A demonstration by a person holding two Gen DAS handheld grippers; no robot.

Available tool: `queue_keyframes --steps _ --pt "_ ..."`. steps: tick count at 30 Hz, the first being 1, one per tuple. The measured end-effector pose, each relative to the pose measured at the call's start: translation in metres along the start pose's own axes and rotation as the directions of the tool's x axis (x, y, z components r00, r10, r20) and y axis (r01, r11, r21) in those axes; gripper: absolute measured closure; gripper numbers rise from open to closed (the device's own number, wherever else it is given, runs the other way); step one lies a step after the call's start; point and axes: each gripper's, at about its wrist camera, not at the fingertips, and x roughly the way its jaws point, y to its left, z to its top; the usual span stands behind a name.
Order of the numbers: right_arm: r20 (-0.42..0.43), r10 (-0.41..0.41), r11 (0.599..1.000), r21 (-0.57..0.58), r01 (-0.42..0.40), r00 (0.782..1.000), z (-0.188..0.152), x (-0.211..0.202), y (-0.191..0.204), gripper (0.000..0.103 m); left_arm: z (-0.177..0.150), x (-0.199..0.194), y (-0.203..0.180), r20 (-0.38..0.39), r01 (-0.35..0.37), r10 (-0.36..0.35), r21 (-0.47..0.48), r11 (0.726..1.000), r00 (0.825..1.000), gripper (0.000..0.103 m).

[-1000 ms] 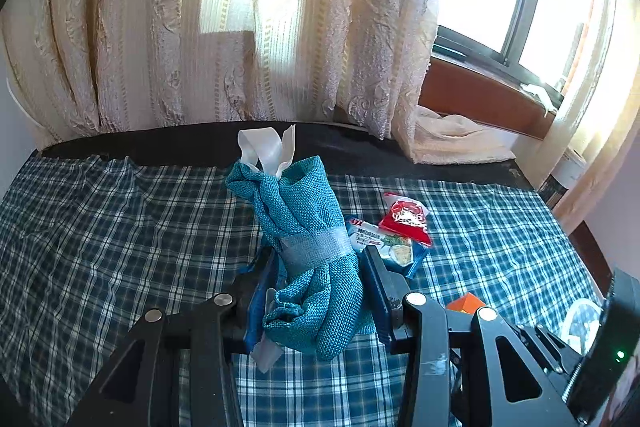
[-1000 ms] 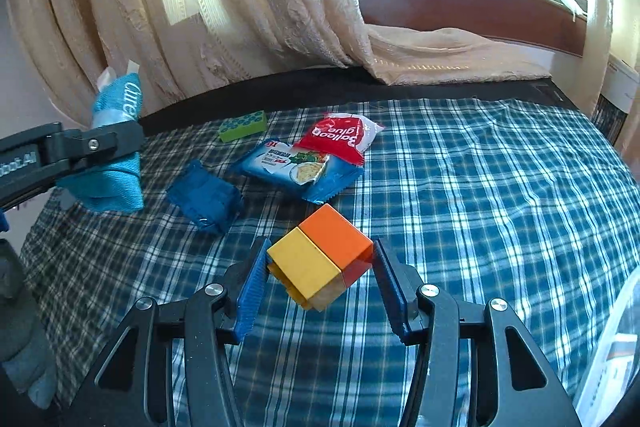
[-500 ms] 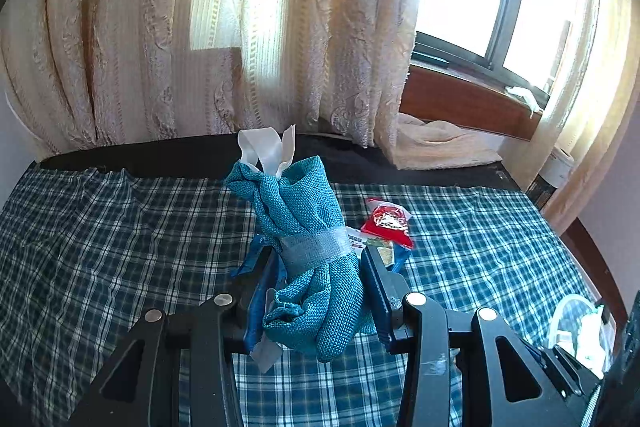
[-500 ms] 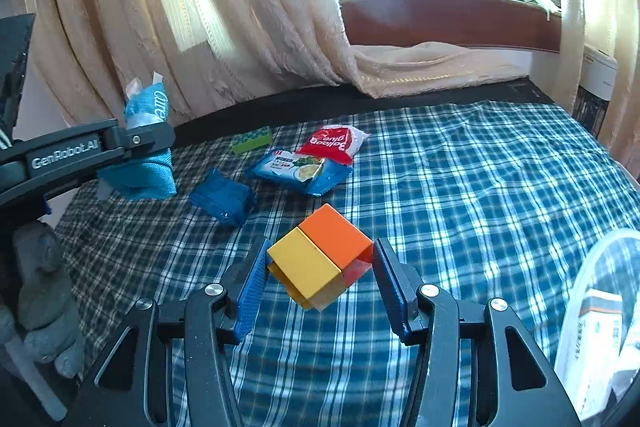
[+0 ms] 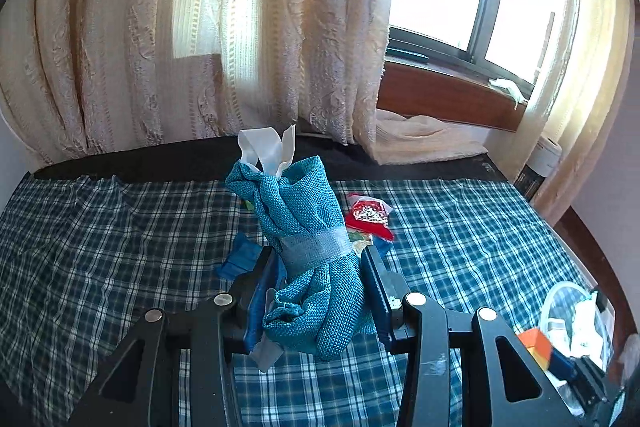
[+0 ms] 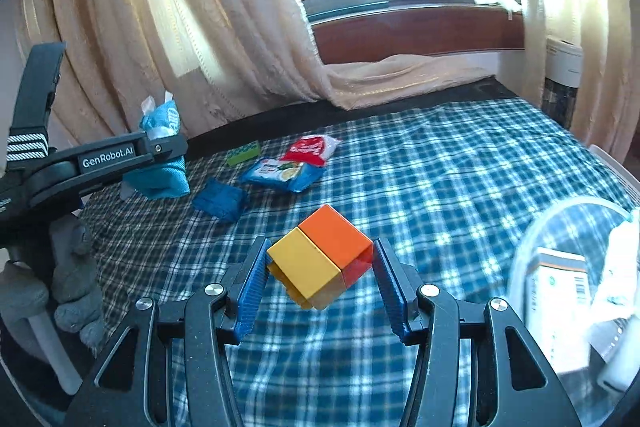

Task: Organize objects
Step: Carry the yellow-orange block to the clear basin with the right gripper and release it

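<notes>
My left gripper (image 5: 318, 267) is shut on a rolled teal cloth bundle (image 5: 308, 247) bound with a clear band, held above the blue plaid bedspread (image 5: 120, 247). It shows from the side in the right wrist view (image 6: 160, 163). My right gripper (image 6: 318, 267) is shut on a yellow and orange block (image 6: 320, 255), held above the bedspread (image 6: 440, 207). On the bed lie a red snack packet (image 6: 310, 149), a blue snack packet (image 6: 280, 173), a folded blue cloth (image 6: 220, 201) and a green block (image 6: 243, 153).
A clear plastic bin (image 6: 576, 279) holding a carton and white items sits at the right edge of the bed; it also shows in the left wrist view (image 5: 572, 315). Cream curtains (image 6: 200, 47) and a window sill (image 6: 420, 31) lie behind the bed.
Both grippers have pulled back and risen, each keeping its hold. The clear bin has come into view at the right. The items on the bed look smaller and farther.
</notes>
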Motion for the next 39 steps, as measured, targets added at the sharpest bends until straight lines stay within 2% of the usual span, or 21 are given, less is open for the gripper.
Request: queue_keyframes --steps 10,20,39 --pt "0.031 -0.148 0.985 0.096 0.144 0.988 0.001 -0.026 -0.062 0.05 -0.005 -0.002 -0.01 -0.006 0.01 -0.01 0.025 1.0 1.0 0.057" --pt "0.035 -0.298 0.943 0.169 0.288 0.954 0.013 -0.036 -0.122 0.05 -0.012 -0.003 -0.025 -0.016 0.03 -0.029 0.062 0.998 0.999 0.057" --pt "-0.029 -0.374 0.904 0.213 0.371 0.927 0.019 -0.015 -0.166 0.049 -0.026 -0.002 -0.051 -0.049 0.074 -0.069 0.126 0.989 0.996 0.057"
